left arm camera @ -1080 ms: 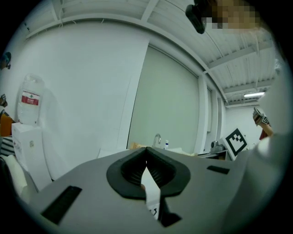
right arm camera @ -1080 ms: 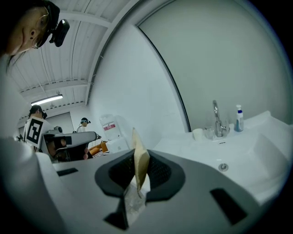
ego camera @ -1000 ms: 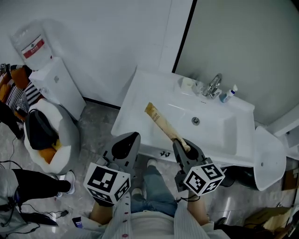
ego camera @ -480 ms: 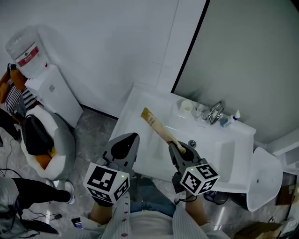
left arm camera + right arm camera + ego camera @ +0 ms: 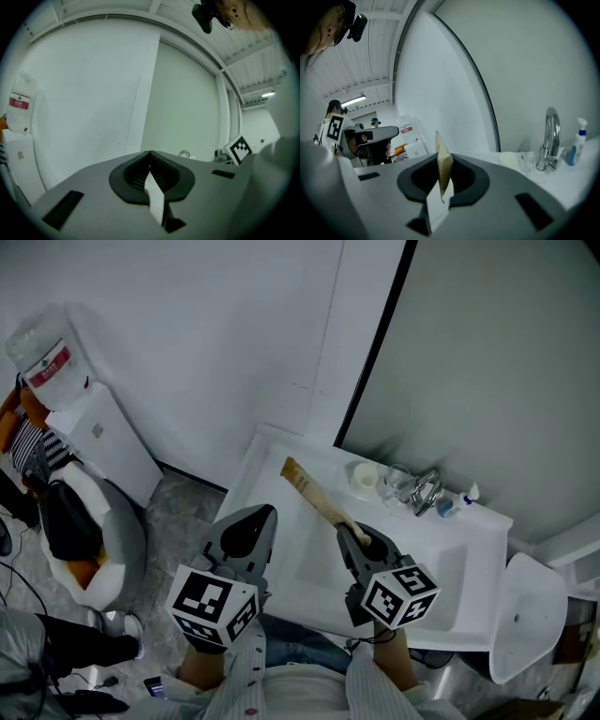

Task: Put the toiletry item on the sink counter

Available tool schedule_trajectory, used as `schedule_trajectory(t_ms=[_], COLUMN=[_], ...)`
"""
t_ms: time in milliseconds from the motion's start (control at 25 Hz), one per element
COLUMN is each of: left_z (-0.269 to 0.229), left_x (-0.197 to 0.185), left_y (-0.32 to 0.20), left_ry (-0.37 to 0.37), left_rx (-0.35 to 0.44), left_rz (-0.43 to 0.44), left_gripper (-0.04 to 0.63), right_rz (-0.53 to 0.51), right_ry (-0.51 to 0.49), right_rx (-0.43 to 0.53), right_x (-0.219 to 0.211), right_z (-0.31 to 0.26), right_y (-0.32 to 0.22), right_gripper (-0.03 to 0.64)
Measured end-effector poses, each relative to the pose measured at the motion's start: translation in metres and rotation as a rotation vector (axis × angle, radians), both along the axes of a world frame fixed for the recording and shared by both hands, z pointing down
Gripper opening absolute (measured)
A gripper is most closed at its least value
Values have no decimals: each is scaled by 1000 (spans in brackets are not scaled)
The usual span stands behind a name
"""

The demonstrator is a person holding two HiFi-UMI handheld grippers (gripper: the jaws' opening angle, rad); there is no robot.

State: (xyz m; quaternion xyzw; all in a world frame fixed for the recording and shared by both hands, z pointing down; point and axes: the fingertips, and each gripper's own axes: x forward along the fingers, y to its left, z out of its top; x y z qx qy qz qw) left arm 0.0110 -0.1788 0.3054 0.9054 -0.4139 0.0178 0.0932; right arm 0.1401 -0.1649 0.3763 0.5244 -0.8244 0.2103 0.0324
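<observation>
The toiletry item (image 5: 314, 491) is a long tan paper-wrapped packet. My right gripper (image 5: 359, 538) is shut on its near end, and its far end slants up-left over the white sink counter (image 5: 265, 474). In the right gripper view the packet (image 5: 443, 164) stands edge-on between the jaws, with the faucet (image 5: 550, 140) to the right. My left gripper (image 5: 249, 529) hovers beside it at the counter's front left corner. Its jaws are shut and nothing is held between them (image 5: 150, 155).
At the back of the sink stand a faucet (image 5: 427, 491), a glass (image 5: 396, 482), a small white dish (image 5: 364, 476) and a blue spray bottle (image 5: 452, 506). A water dispenser (image 5: 70, 418) and a padded chair (image 5: 75, 531) are at the left. A white lidded bin (image 5: 527, 615) is at the right.
Both grippers have moved forward to the sink, the right one still holding the packet. The sink's front edge now lies under the grippers.
</observation>
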Motion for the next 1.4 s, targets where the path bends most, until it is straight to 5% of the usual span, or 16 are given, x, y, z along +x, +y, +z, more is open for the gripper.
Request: schedule_trajectory(t_ms=[1400], left_z=[16], left_x=[7], left_y=[-96], left_ry=[3], left_rx=[-66], left_rz=[85], left_gripper=[17], right_rz=[70], right_ry=[-12], right_rx=[-68], right_x=[0], right_z=[9], right_y=[-79], right_gripper=[55])
